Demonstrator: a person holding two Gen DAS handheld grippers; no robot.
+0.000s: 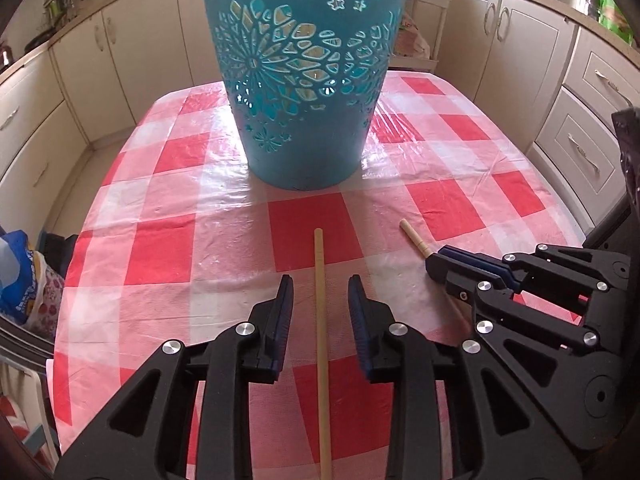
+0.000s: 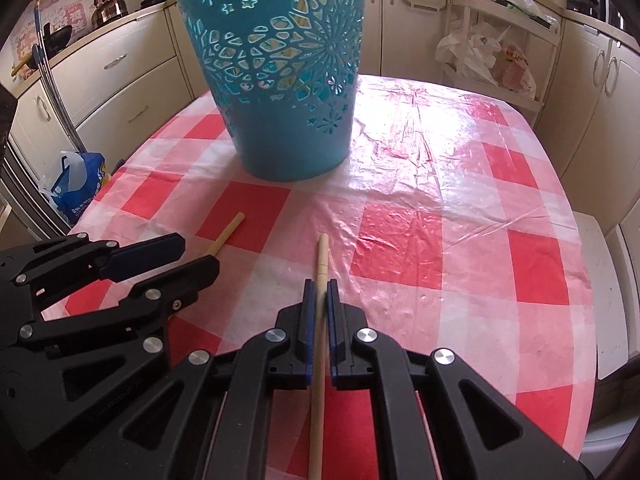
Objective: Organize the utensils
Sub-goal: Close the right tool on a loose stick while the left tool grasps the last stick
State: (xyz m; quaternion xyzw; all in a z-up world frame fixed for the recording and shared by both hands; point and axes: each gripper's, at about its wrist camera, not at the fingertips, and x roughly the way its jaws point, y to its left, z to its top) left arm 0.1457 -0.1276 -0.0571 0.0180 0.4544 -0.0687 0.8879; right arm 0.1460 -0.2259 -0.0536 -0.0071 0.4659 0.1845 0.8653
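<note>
Two wooden sticks, likely chopsticks or utensil handles, lie on the checked table (image 1: 168,240) in front of the blue basket (image 1: 304,80). The left stick (image 1: 321,320) runs straight between the fingers of my left claw (image 1: 320,292), which is spread wide and not touching it. The right stick (image 2: 320,280) sits inside my right claw (image 2: 320,292), whose pads have closed to just beside it or onto it; I judge it gripped, though a thin gap may remain.

To do this well, I should squeeze the left claw evenly so both pads meet the stick together and it does not roll sideways on the slick plastic cover. I would grip well behind the tip, keeping the stick in line with the fingers, so it does not swing when lifted. The basket stands tall and well ahead, so each stick must rise above the rim before tipping in, end first. With both claws close together, lifting one at a time looks safer.
</note>
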